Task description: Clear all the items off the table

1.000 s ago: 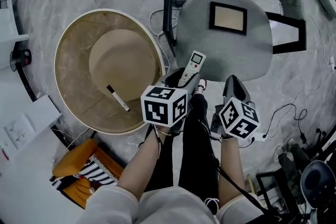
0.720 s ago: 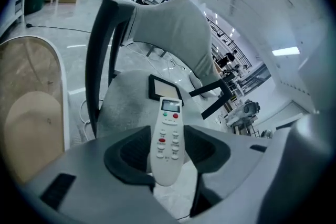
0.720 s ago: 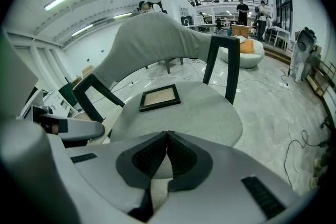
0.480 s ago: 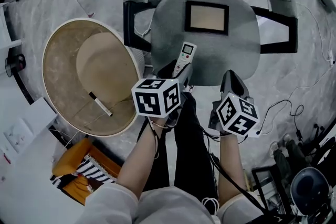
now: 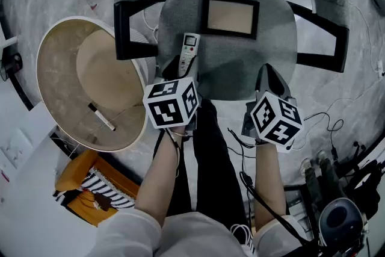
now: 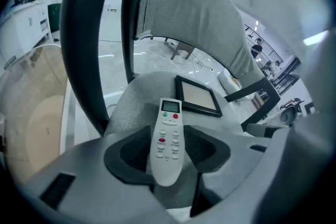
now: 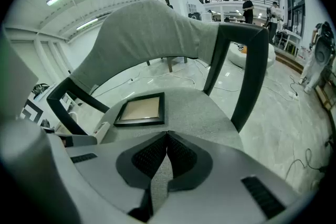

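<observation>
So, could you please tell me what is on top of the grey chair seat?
A black picture frame lies flat on the seat. The left gripper holds a remote over its front; the seat beneath is hidden.

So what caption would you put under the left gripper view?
Left tongs clamp a white remote above a grey chair seat bearing a black picture frame.
</observation>
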Demonstrator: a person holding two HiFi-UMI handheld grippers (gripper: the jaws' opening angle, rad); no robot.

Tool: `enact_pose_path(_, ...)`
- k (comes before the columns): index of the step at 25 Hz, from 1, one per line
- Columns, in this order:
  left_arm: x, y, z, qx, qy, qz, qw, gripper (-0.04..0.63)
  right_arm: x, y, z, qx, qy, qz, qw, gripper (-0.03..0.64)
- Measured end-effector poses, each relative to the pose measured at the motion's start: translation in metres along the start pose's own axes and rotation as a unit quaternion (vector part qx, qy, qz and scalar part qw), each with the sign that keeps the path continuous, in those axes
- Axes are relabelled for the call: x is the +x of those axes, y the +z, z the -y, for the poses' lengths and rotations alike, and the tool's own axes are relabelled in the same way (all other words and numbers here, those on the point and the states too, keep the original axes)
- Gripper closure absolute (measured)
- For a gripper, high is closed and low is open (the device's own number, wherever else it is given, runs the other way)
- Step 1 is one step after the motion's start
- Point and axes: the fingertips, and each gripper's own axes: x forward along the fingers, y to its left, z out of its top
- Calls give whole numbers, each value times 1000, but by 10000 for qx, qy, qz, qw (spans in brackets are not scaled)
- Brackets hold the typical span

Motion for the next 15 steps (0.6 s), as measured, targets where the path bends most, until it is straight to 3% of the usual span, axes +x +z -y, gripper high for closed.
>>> enact_pose_path(6, 8, -7, -9, 38, 527, 6, 9986, 393, 14, 1, -4, -65, 75, -147, 9998, 594)
enact_pose_path(15, 19, -14, -11, -131, 419, -275, 9987, 390, 25, 9, -14, -192, 125, -152, 9996, 594)
